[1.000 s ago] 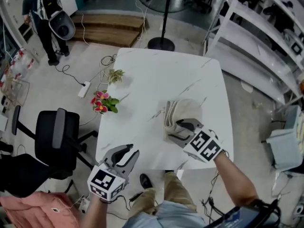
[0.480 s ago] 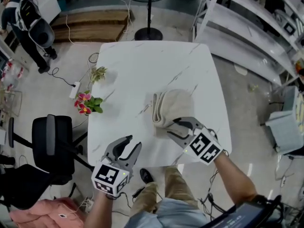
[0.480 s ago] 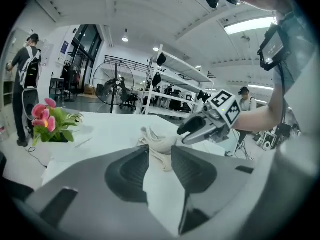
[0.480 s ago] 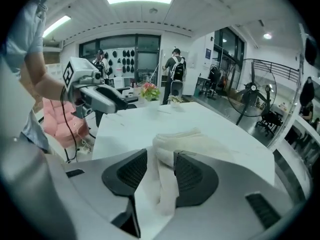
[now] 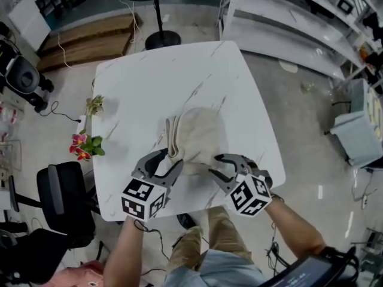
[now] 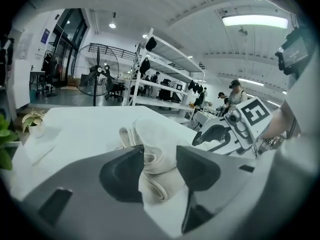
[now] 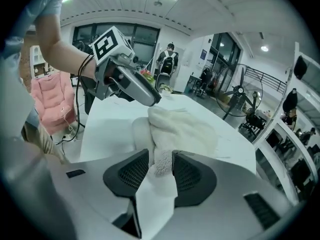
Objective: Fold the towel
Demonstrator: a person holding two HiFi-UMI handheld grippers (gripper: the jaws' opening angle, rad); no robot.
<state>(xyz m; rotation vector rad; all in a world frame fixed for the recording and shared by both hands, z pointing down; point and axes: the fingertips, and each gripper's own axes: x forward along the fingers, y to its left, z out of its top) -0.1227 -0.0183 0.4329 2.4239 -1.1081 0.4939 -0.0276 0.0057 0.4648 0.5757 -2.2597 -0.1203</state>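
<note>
Towel (image 5: 197, 137) lies between opening left, closing right fingers (image 7: 132, 174).

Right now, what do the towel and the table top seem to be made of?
The towel looks like cream terry cloth, matte: fuzzy looped pile, thick soft folds. The table top looks like white marble or a marble-print laminate, smooth, with thin grey veins; which, I cannot tell.

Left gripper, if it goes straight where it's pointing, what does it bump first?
The folded towel: its layered edge already sits inside the left gripper, whose jaws have just been opening.
</note>
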